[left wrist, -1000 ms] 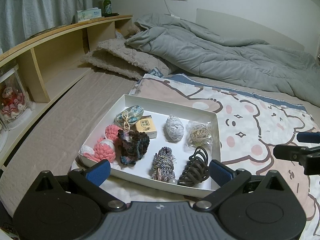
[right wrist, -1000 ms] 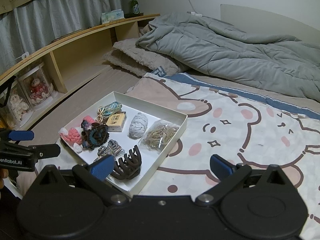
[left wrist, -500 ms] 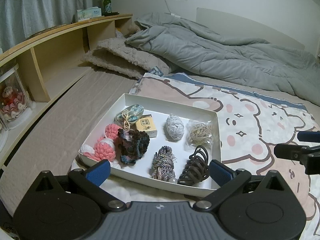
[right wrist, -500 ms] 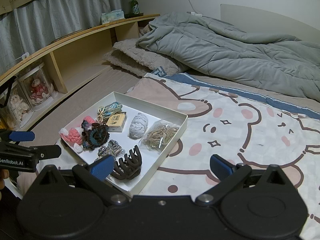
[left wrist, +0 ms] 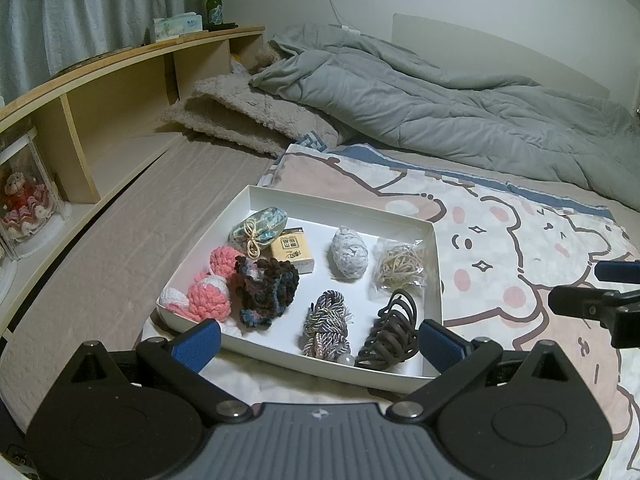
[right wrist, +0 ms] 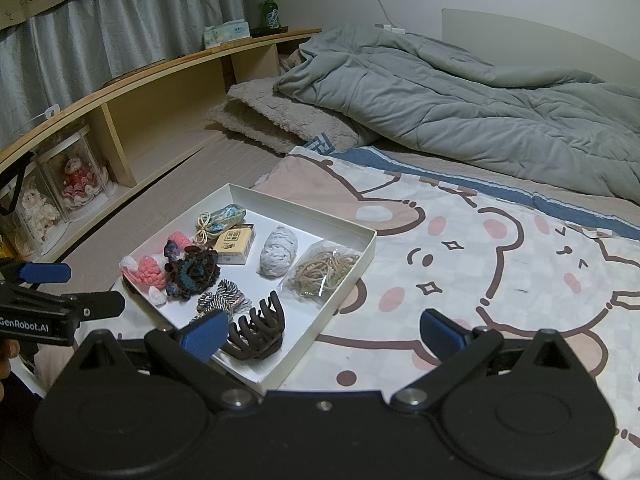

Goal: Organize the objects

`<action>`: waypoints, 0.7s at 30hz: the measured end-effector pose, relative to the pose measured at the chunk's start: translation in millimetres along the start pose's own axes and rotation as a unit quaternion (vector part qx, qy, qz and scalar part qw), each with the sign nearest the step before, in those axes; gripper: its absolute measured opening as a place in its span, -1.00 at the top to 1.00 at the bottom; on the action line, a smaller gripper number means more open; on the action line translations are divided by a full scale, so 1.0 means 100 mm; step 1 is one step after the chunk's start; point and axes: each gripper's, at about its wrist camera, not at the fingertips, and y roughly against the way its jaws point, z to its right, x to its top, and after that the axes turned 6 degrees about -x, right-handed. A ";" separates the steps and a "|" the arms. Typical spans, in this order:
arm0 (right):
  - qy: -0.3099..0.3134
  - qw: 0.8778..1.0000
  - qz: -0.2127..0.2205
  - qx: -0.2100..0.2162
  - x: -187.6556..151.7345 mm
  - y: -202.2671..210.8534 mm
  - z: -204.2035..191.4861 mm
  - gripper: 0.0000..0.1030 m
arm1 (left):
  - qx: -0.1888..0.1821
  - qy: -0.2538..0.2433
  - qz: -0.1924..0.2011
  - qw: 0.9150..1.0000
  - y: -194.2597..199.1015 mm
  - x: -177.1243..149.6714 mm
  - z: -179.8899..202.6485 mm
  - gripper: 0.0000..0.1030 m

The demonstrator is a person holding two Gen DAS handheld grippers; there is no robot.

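1. Both tools are released and carry nothing: the left tool hovers at the near edge of the white tray, and the right tool hangs over the tray's near right corner and the bear-print blanket.
2. The tray sits on the soft bed, so a downward push on one item may tilt or slide the whole tray. The cause would be the yielding bedding beneath it.
3. The dark hair claw lies at the near edge, just beside the braided cord bundle. A wide closing could catch both, because their strands and teeth sit close together.
4. The dark crochet scrunchie touches the pink crochet piece. Lifting 1 may drag the other, since loose yarn snags.
5. The bag of rubber bands looks slippery and slack; a pinch on the film alone could let it slide out.
6. The 2 tools are near each other at the tray's front, so reaching for the same corner risks a knock between them.
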 end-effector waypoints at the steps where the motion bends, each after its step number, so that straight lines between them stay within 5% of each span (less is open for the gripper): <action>1: 0.000 1.000 0.000 0.000 0.00 0.00 0.00 -1.00 | 0.000 0.000 0.000 1.000 0.00 0.00 0.00 -1.00; 21: 0.000 1.000 0.000 0.000 0.00 0.00 0.00 -1.00 | -0.001 0.001 -0.003 1.000 -0.02 -0.01 0.00 -1.00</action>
